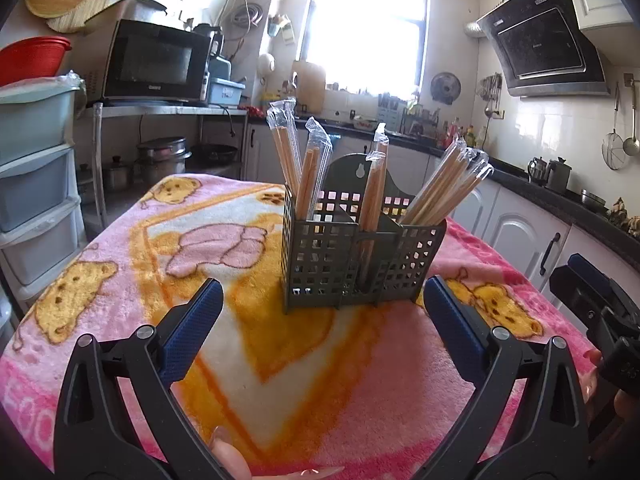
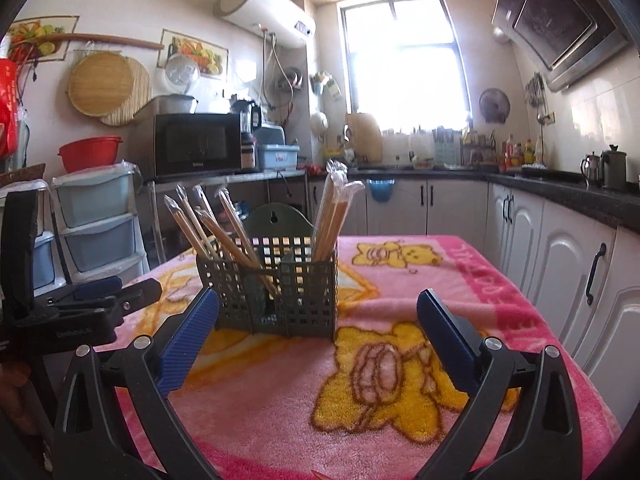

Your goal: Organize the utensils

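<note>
**Two wide claws before one grey caddy of wrapped chopsticks**

One grey plastic utensil caddy with square-grid perforated walls [image 1: 362, 258] stands upright on the bench, which is covered by a fluffy pink and yellow fleece blanket printed with cartoon bears [image 1: 120, 248]. The caddy is boxy, split by inner partitions into compartments, and has a rounded back panel with a keyhole-shaped hanging slot rising at its far side. From the left wrist view it sits near the middle of the blanket, just beyond the claw tips.

Pale wooden chopsticks in crinkly clear plastic sleeves [image 1: 444, 190] stand tilted in the compartments in four bunches: two on the left, one in the centre, and a fanned bunch leaning out to the right. The exact number of sticks in each sleeve is hard to tell.

The left claw [image 1: 322, 304] is spread wide with nothing between its ribbed blue pads [image 1: 192, 328], which are set on black plastic arms with silver rivets. The right claw [image 2: 318, 314] is likewise spread wide and holds nothing, its tips near the caddy's front wall. Both hover above the blanket, apart from the caddy.
</note>
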